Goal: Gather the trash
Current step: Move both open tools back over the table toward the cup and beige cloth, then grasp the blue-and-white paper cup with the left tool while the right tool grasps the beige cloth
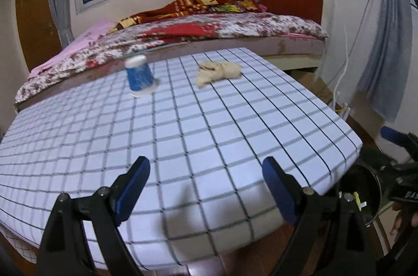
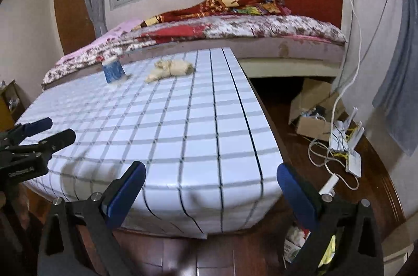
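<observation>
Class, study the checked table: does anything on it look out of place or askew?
Yes. A blue-and-white paper cup stands upside down near the far edge of the checked table, and a crumpled beige tissue wad lies beside it, apart. Both look like leftover trash.

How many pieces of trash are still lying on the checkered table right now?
2: an upside-down blue paper cup at the far left, and a crumpled beige tissue wad to its right. None looks hidden.

Both the left gripper [image 1: 206, 187] and the right gripper [image 2: 211, 189] stand wide apart, empty, angled downward.
</observation>
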### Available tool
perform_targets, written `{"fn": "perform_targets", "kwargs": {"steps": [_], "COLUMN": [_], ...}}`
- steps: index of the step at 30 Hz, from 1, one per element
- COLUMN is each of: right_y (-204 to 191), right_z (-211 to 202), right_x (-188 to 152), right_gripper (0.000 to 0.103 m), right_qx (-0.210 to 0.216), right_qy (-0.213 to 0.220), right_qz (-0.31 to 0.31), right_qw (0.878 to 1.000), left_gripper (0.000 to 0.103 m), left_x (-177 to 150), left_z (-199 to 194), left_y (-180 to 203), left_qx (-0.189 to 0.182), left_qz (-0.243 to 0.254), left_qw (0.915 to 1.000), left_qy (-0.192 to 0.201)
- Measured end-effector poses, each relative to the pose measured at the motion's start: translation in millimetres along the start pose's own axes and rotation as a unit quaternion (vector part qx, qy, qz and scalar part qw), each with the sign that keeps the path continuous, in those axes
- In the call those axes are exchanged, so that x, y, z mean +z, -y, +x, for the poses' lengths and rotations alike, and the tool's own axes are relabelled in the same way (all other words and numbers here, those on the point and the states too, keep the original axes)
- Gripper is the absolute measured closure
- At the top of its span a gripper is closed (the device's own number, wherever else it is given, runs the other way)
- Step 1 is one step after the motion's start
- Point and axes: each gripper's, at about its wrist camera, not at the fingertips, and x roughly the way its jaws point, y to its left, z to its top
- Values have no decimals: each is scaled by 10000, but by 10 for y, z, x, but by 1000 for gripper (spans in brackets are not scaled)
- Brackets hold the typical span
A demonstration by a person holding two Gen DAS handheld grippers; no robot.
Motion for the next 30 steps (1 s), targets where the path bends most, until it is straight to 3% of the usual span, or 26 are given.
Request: {"fn": "perform_targets", "kwargs": {"steps": [8,14,22,30], "right_y": [-213,-368,-732,-795], "right_z": [-98,118,944,1872], "right_x": [346,655,1076,1465], "right_gripper": [1,1,1,1], "right_qx": [300,391,527,676], "right_qy": [193,171,-210,-704], "right_qz": [-75,-182,-664,-619], "right_qw": [9993,9989,9962,9933], "left_gripper": [14,14,14,16], "left_x": [176,289,541,862], "left_z": [-34,72,516,1125], "left_y": [-293,-486,-823,-1067], "left_qx": [78,118,246,516], "left_qz": [-177,-224,-548,-836], "left_qw": [9998,9996,9979,9948], "left_qy": [-55,-114,-242,-259]}}
